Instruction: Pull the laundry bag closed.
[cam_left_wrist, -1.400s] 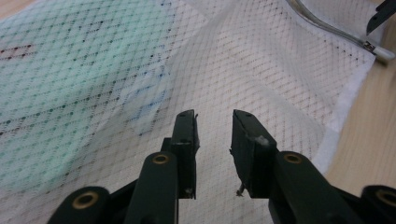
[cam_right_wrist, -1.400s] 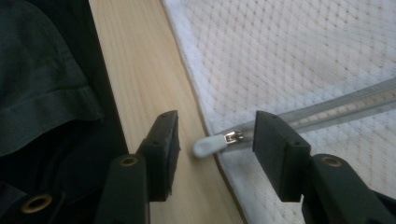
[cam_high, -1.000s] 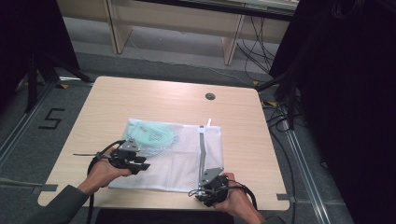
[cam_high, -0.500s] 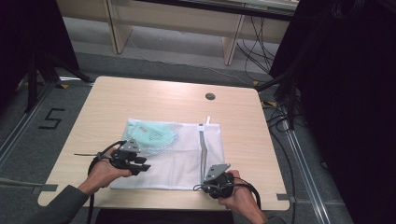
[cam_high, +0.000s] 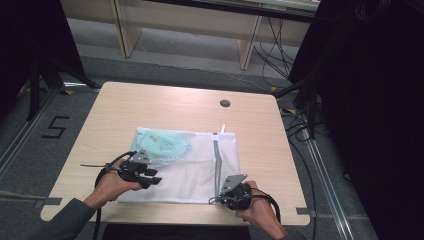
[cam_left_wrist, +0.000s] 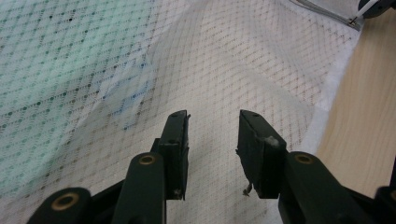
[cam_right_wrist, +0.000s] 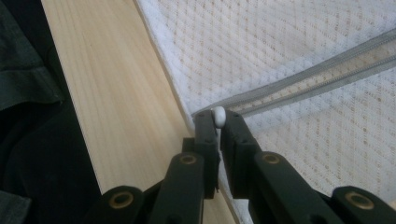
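Right gripper view: right gripper (cam_right_wrist: 218, 122) closed, seemingly on zipper pull (cam_right_wrist: 218, 115).

Mesh bag (cam_high: 192, 162) lies flat on the table (cam_high: 165, 105), toward its near edge. A bunched cloth (cam_high: 162, 144) sits inside the bag, at its far-left part. Zipper (cam_high: 218, 155) runs near-to-far along the bag's right side. Left gripper (cam_high: 145, 172) rests over the bag's near-left area. Right gripper (cam_high: 231, 189) sits at the near-right corner, apparently at the zipper's end.
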